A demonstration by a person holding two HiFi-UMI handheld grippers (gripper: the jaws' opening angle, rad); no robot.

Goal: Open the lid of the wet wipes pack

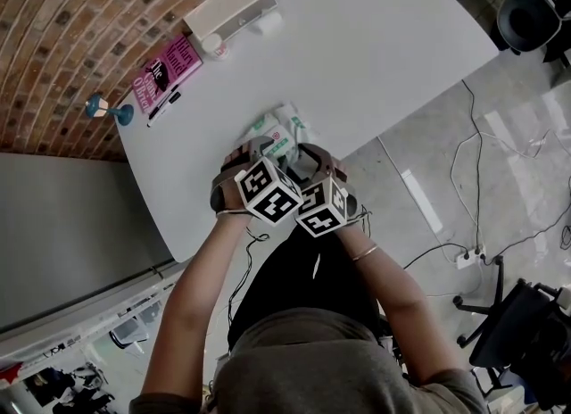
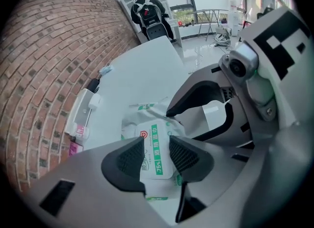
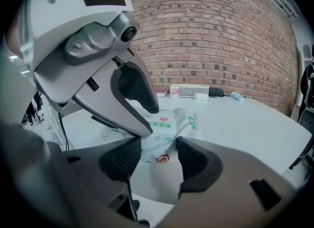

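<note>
Both on the wet wipes pack: right gripper clamped, left gripper unclenched astride the "75%" lid.

Your wet wipes pack is white with a green stripe and a red shield mark; your left gripper and right gripper are grey, their pads black and ribbed; table white; wall red-brown brick; booklet pink.

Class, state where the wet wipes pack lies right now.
Head view: the wet wipes pack lies near the white table's front edge, lower right of the pink booklet.
</note>
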